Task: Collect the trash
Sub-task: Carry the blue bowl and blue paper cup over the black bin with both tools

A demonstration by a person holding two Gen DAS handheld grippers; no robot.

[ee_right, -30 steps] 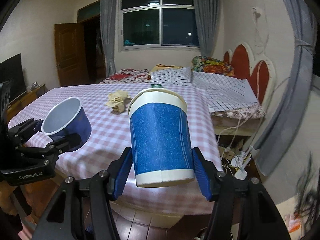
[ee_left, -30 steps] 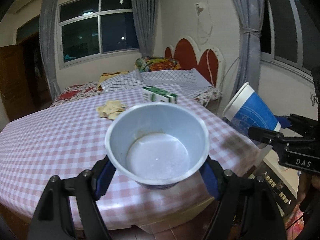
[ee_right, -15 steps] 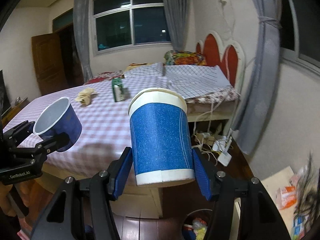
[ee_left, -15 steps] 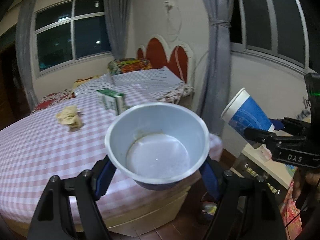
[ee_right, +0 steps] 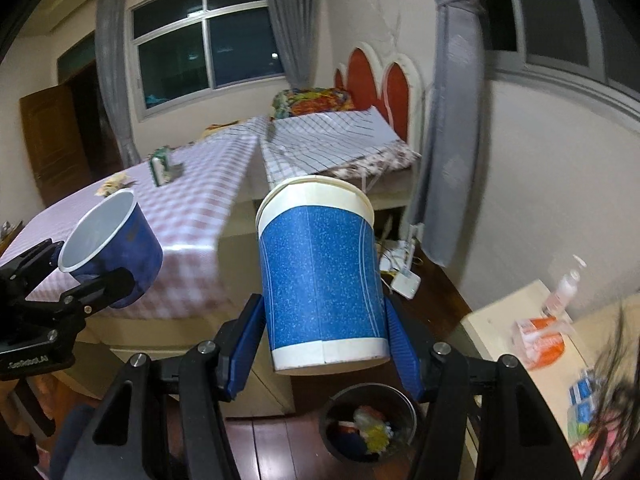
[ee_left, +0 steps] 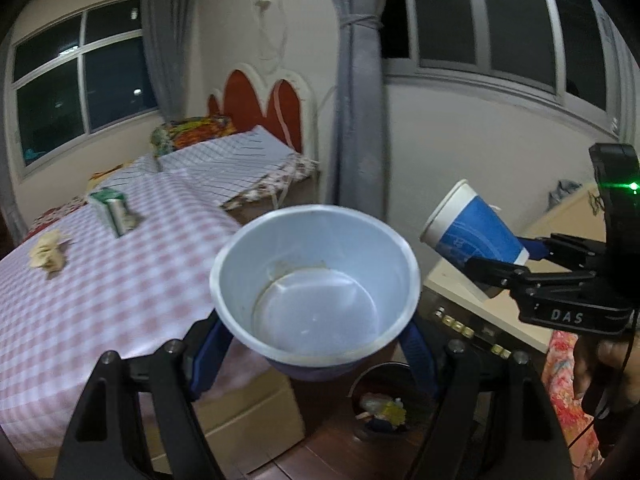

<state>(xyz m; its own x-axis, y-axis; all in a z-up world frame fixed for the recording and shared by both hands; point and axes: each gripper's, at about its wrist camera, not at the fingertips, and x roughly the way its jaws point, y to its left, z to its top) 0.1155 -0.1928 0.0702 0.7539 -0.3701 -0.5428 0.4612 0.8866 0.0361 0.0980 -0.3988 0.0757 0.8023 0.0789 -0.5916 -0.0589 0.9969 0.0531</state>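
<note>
Trash bin [ee_right: 370, 424] sits on the wood floor below both your tongs, with wrappers inside. Your left gripper [ee_left: 316, 344] squeezes a short paper bowl [ee_left: 316, 292], mouth facing you. Your right gripper [ee_right: 324, 336] squeezes a tall blue paper cup [ee_right: 320, 280]. A crumpled tissue [ee_left: 47, 254] and small green carton [ee_left: 114, 210] lie back on the checked tablecloth [ee_left: 100, 292], near its far edge.

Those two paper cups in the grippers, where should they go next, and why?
Probably onward and down over the dark trash bin on the floor, then let go. The left gripper grips the wide cup, the right gripper the tall blue cup, and the bin sits just below both.
</note>
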